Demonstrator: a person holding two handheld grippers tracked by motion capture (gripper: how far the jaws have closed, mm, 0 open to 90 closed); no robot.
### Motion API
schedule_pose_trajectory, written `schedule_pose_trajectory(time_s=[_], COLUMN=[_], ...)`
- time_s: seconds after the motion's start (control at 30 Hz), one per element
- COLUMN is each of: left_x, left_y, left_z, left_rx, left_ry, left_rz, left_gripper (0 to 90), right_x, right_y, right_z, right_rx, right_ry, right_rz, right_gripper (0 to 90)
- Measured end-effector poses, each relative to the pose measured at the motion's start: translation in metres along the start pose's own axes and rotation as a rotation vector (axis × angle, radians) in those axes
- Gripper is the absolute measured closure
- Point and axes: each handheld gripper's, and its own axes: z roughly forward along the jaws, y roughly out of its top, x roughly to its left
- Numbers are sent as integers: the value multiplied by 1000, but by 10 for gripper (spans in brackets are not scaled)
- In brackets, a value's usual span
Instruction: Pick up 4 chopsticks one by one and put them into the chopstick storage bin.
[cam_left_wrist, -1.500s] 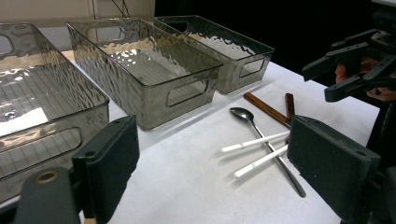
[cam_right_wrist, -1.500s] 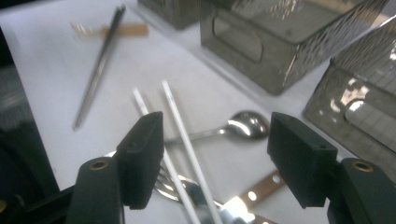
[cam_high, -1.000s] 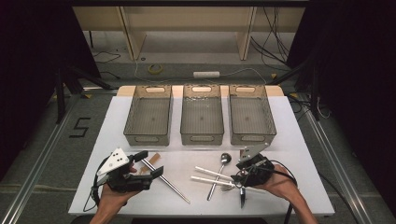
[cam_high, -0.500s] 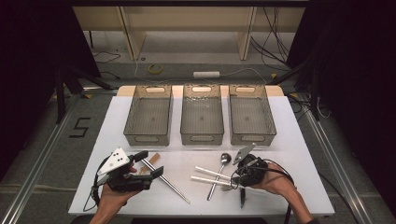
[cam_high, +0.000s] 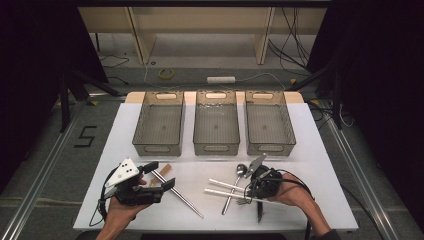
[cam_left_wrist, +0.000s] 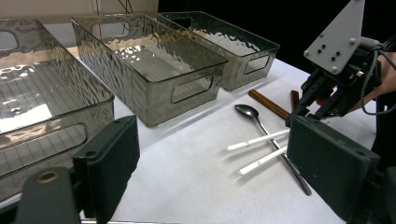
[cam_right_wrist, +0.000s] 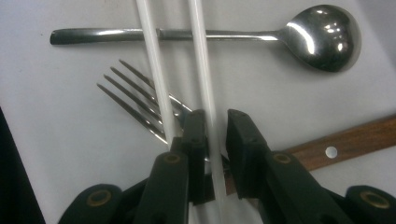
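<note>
Two white chopsticks (cam_high: 223, 188) lie across a steel spoon (cam_high: 236, 184) on the white table (cam_high: 310, 150), beside a fork (cam_right_wrist: 135, 95) with a wooden handle (cam_right_wrist: 345, 140). My right gripper (cam_high: 249, 189) is down over them. Its jaws have just been closing and stand narrow on either side of one chopstick (cam_right_wrist: 208, 100), with a slim gap still visible at one pad, so my right gripper (cam_right_wrist: 212, 119) is open. My left gripper (cam_high: 159, 175) hovers at the front left, open wide and holding nothing. In its own view my left gripper (cam_left_wrist: 219, 170) faces the spoon (cam_left_wrist: 248, 112) and the chopsticks (cam_left_wrist: 258, 139).
Three empty smoked-plastic bins (cam_high: 157, 148) (cam_high: 216, 149) (cam_high: 270, 148) stand in a row across the back of the table. A long metal utensil (cam_high: 186, 201) with a brown handle lies by my left gripper. Cables trail on the floor beyond the table.
My right gripper has edged left and down onto the chopsticks and its jaws have narrowed. The left gripper has stayed put.
</note>
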Motion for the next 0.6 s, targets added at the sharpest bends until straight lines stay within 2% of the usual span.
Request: schedule_pose_trajectory(time_s=[0.13,0.23,0.3,0.33,0.43,0.47,0.6], left_x=[0,0,0,0,0,0,-1], left_y=[0,0,0,0,0,0,0], left_z=[0,0,0,0,1,1,3], left_rx=[0,1,0,1,2,3,12], left_ry=[1,1,1,1,-2,-2,-13], left_rz=[-2,0,-2,-2,-1,0,5], left_gripper=[165,165,165,165,165,165,165], right_x=[0,-2,-1,-2,-1,-2,-2], right_y=[5,6,7,8,9,9,10], right_z=[1,3,2,3,3,2,-7], right_rx=[9,5,10,10,10,-2,-28], right_ry=[20,22,27,19,27,21,4], right_rz=[12,-10,3,-27,-22,-44,-64], right_gripper=[810,834,840,843,848,850,852])
